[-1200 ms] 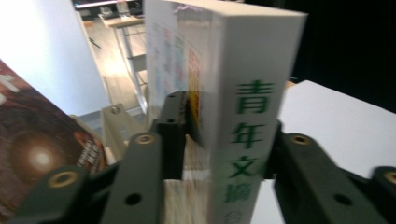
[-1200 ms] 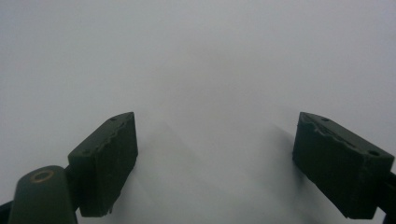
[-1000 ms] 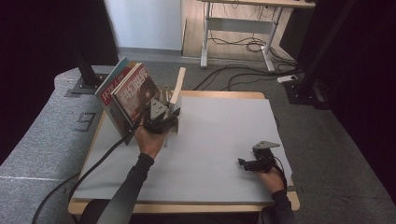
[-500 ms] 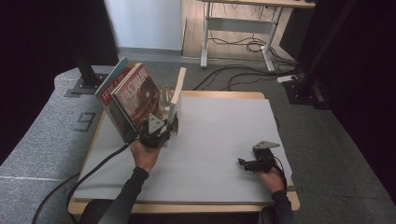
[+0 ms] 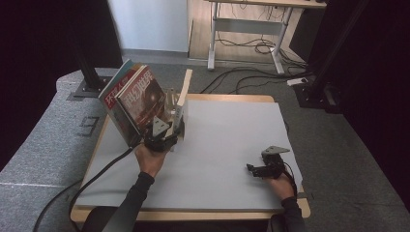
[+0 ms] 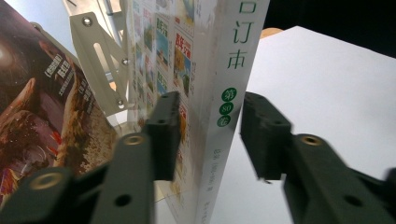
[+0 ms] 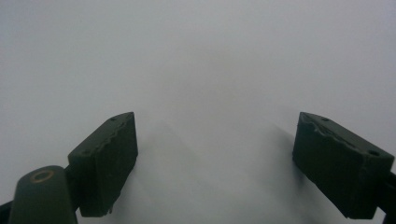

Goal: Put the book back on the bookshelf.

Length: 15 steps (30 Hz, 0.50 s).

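The left gripper (image 6: 205,135) straddles the upright magazine (image 6: 224,93), spine between its jaws, which have just been opening; the right pad stands clear. The spine runs toward twelve o'clock. The right gripper (image 5: 252,168), wide and empty, waits at four o'clock

- I see the white-spined book (image 6: 224,93) with green lettering and small colourful cover pictures.
- The magazine (image 5: 142,99) beside it shows dark reddish-brown art.
- My black grippers (image 5: 164,137) sit over a pale grey mat (image 5: 227,140).
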Motion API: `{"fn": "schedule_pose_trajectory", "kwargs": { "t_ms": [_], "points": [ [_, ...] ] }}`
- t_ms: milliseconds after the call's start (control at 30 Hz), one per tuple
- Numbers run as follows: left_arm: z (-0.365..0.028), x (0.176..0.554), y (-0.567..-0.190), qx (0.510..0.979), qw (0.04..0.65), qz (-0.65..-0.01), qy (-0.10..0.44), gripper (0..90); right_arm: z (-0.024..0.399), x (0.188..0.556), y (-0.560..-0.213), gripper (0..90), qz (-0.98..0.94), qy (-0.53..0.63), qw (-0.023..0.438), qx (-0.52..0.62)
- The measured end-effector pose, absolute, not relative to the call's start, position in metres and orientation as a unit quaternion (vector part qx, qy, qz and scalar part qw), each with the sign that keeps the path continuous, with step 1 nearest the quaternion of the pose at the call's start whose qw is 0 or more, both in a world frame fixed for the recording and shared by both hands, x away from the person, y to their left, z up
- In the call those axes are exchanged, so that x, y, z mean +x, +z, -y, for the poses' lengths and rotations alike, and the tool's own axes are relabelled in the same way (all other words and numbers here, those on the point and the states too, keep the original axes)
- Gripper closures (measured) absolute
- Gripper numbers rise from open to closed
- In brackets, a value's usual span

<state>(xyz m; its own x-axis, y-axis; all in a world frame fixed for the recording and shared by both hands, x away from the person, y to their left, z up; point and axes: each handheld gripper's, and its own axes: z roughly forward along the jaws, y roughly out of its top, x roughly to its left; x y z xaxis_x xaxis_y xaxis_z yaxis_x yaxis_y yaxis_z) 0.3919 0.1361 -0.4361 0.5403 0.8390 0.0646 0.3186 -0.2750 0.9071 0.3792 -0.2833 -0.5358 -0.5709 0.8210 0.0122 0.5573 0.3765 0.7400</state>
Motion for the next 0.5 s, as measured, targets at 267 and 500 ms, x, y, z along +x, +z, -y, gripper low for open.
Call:
{"fn": "schedule_pose_trajectory", "kwargs": {
  "t_ms": [267, 500],
  "points": [
    [-0.144, 0.388, -0.427, 0.764, 0.473, -0.375, 0.229, 30.0, 0.283, 0.379, -0.536, 13.3, -0.809, 0.361, 0.183, 0.426],
    [-0.145, 0.381, -0.425, 0.785, 0.462, -0.360, 0.204, 14.3, 0.283, 0.379, -0.536, 13.3, -0.809, 0.361, 0.183, 0.426]
  ]
}}
